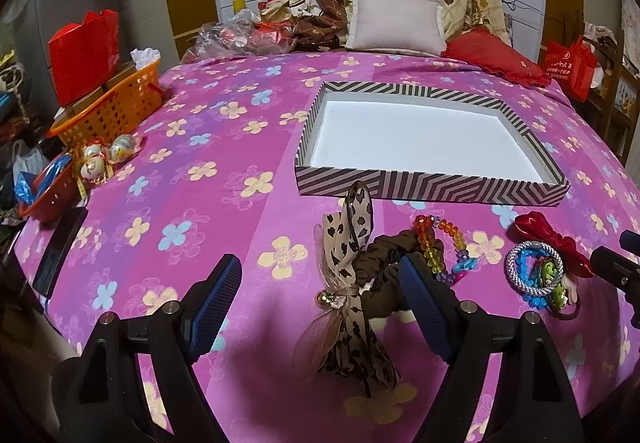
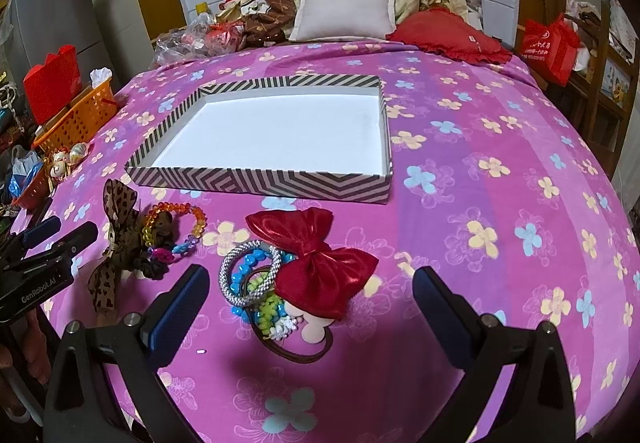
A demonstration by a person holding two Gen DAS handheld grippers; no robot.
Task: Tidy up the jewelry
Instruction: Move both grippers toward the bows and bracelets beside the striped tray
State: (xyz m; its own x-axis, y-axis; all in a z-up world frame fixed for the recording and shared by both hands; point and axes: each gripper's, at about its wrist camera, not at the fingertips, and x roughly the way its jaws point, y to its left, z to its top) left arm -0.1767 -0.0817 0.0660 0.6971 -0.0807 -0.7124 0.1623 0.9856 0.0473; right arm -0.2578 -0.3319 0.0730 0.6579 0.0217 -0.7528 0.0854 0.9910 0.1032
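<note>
A striped box (image 1: 420, 189) (image 2: 260, 183) with a white inside lies open on the pink flowered bedspread. In front of it lie a leopard-print bow on a brown scrunchie (image 1: 352, 275) (image 2: 120, 243), a rainbow bead bracelet (image 1: 444, 243) (image 2: 176, 223), a silver and blue bangle (image 1: 534, 271) (image 2: 248, 275) and a red satin bow (image 1: 556, 239) (image 2: 316, 267). My left gripper (image 1: 320, 303) is open, its jaws either side of the leopard bow. My right gripper (image 2: 310, 307) is open, its jaws either side of the bangles and red bow.
An orange basket (image 1: 112, 111) (image 2: 76, 119), a red bag (image 1: 84, 47), wrapped eggs (image 1: 108, 157) and a dark phone (image 1: 60, 247) sit at the bed's left edge. Pillows (image 1: 396, 21) (image 2: 344, 9) and a red cushion (image 2: 448, 33) lie at the head.
</note>
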